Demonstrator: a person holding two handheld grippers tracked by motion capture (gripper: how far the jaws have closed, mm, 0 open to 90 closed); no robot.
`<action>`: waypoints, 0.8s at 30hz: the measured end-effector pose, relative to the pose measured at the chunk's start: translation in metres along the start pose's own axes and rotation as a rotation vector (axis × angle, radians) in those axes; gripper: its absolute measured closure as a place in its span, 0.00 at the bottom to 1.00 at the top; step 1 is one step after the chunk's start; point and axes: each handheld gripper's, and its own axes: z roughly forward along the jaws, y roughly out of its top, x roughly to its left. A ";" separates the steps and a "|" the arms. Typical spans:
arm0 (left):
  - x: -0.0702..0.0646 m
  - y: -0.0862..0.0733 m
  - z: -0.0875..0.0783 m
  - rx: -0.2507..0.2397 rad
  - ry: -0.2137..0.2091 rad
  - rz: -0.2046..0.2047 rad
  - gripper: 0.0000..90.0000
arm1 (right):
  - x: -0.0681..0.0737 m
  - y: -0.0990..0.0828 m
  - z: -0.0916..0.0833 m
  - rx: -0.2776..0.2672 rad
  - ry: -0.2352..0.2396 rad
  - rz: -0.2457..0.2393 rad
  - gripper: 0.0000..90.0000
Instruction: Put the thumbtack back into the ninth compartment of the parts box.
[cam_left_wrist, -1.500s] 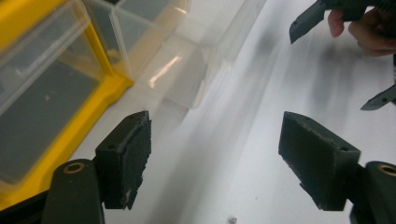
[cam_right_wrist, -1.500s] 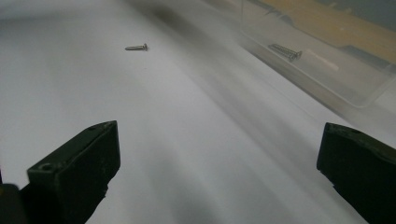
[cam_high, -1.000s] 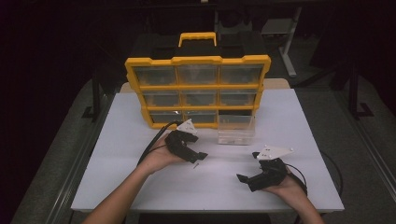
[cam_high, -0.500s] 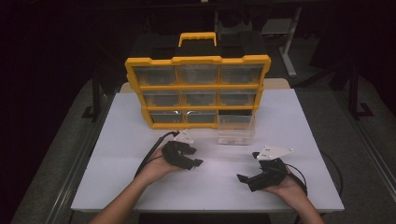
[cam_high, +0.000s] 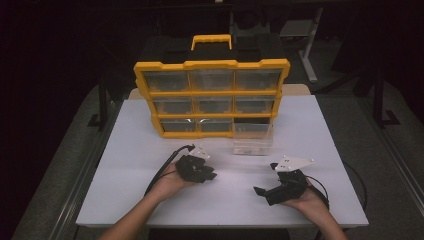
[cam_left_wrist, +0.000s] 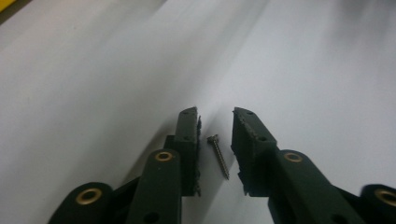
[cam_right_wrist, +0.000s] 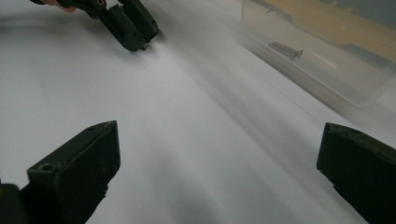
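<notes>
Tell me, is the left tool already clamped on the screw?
No, the screw lies on the white table in the gap of the left tool, touching neither jaw.

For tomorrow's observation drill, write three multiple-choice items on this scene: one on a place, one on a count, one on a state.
1. Where does the loose screw lie?
A. between the left gripper jaws
B. inside a yellow drawer
C. on the floor

2. How many drawer slots does the yellow organizer have?
A. four
B. six
C. nine

3. How is the right gripper set?
A. shut on a screw
B. wide open over the bare white table
C. shut on the clear bin

Answers: 1 A, the screw lies on the table in the gap; 2 C, three rows of three; 3 B, nothing between its jaws.
</notes>
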 end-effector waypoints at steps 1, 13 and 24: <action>0.000 0.000 0.000 0.002 0.000 0.000 0.84 | 0.000 0.000 0.000 0.000 0.000 0.000 0.00; 0.003 0.000 -0.001 0.017 -0.004 0.005 0.97 | 0.000 0.000 0.000 -0.003 0.005 -0.002 0.00; 0.006 0.005 -0.009 -0.007 -0.018 -0.004 0.97 | 0.000 0.000 0.000 -0.008 0.009 0.001 0.00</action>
